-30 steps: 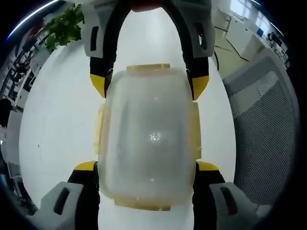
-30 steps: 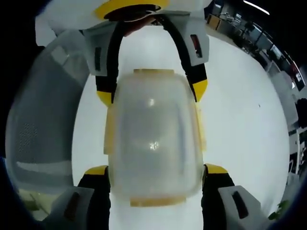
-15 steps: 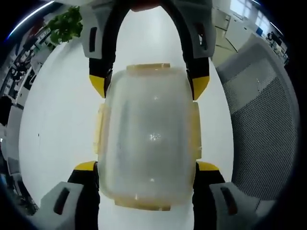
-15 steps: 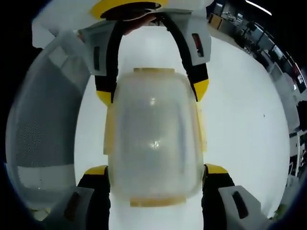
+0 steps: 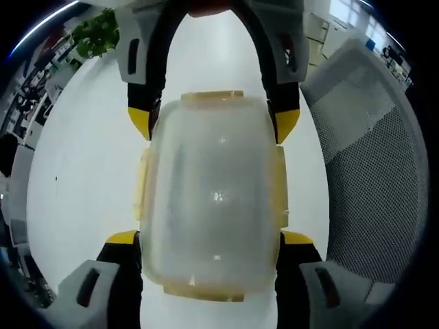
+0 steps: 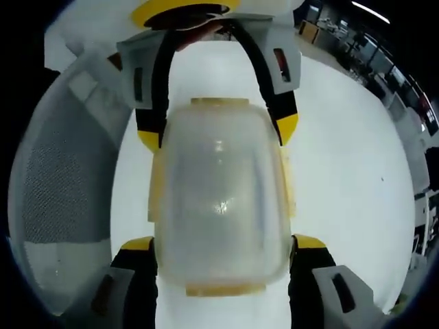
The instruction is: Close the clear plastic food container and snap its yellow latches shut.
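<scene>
The clear plastic food container (image 5: 212,199) has its lid on, and yellow latches (image 5: 141,185) lie along its edges. I cannot tell whether they are snapped. My left gripper (image 5: 210,240) is shut on the container's near end, a yellow-tipped finger on each side. From the top of the left gripper view, the right gripper (image 5: 212,122) clamps the far end. In the right gripper view the container (image 6: 219,199) sits the same way: the right gripper (image 6: 223,243) grips the near end and the left gripper (image 6: 217,133) the far end. The container is held over the white table (image 5: 89,178).
A grey mesh office chair (image 5: 370,178) stands close to the table's edge, and its back also appears in the right gripper view (image 6: 62,185). A green plant (image 5: 96,34) is far off at the upper left. Office desks lie beyond the table (image 6: 343,171).
The container keeps its place between both pairs of jaws. The background has swung: the mesh chair looms larger in both views and the plant has slid toward the rim.
</scene>
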Action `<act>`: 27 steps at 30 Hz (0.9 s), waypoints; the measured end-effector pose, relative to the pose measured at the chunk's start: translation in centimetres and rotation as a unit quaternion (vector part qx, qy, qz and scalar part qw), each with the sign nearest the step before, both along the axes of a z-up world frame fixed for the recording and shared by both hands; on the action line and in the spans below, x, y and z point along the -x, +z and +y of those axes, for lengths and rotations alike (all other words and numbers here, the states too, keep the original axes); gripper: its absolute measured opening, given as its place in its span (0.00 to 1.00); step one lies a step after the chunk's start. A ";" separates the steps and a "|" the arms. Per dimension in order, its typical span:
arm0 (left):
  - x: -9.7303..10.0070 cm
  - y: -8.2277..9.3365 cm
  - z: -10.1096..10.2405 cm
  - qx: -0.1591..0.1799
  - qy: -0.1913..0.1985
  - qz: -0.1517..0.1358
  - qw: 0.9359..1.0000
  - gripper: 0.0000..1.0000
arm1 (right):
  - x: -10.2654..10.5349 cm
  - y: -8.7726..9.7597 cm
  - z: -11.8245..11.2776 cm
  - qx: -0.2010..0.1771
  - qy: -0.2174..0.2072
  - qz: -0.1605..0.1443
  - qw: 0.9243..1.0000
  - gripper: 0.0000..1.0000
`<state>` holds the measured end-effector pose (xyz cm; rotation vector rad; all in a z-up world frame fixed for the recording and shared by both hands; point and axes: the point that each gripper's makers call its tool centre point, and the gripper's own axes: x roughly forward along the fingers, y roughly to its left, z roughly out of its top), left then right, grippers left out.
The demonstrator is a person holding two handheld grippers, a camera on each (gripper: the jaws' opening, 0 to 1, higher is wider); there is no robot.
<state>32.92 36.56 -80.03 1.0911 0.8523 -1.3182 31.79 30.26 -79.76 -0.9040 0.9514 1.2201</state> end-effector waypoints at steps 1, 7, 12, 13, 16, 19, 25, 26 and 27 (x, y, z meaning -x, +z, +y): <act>0.0 0.0 0.3 -0.001 -0.001 0.000 1.000 0.80 | 0.0 0.0 0.2 0.000 0.000 0.000 1.000 0.79; 0.3 -0.1 1.7 -0.004 -0.006 0.001 1.000 0.80 | 0.4 -0.1 1.5 0.002 -0.007 0.000 1.000 0.79; 0.5 0.0 2.6 -0.003 -0.007 0.001 1.000 0.80 | 0.6 -0.2 2.5 0.006 -0.010 0.000 1.000 0.79; 0.5 0.0 2.7 -0.004 -0.007 0.001 1.000 0.80 | 0.6 -0.1 2.6 0.006 -0.010 0.000 1.000 0.80; 0.6 0.0 3.2 -0.011 -0.007 0.000 1.000 0.80 | 0.7 -0.1 3.1 0.008 -0.011 0.001 1.000 0.80; 0.7 0.0 3.7 -0.013 -0.007 0.000 1.000 0.80 | 0.7 -0.2 3.6 0.011 -0.012 0.002 1.000 0.80; 0.6 0.0 3.8 -0.009 -0.007 0.001 1.000 0.80 | 0.6 -0.2 3.6 0.004 -0.012 0.001 1.000 0.80; 0.6 0.0 3.8 -0.009 -0.006 0.001 1.000 0.80 | 0.6 -0.2 3.6 0.003 -0.012 0.001 1.000 0.80; 0.6 -0.1 3.8 -0.009 -0.006 0.001 1.000 0.80 | 0.7 -0.2 3.7 0.001 -0.012 0.000 1.000 0.80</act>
